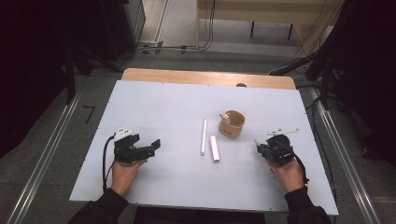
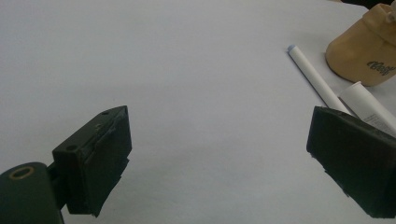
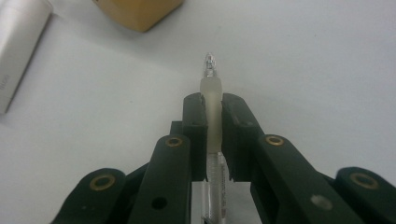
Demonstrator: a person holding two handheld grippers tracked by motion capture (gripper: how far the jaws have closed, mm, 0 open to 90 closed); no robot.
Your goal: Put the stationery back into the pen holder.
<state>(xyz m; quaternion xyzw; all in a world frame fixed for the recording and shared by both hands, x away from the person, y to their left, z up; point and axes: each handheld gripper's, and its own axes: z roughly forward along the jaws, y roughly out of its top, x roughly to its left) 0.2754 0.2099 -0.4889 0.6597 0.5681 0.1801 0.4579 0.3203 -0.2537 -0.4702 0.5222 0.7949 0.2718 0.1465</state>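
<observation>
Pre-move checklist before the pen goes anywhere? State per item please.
1. Right tongs shut on the clear pen: ok.
2. Pen tip sticks out past the pads, free of the table: ok.
3. Left tongs open, nothing between them: ok.
4. Tan cup upright: ok.
5. What the cup holds: cannot tell.
6. Long white tube and short white tube lie apart from both tongs: ok.

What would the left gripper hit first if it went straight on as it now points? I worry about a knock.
Probably the thicker white tube first, then the slim white stick; the left gripper aims rightward at them, though depth is uncertain.
</observation>
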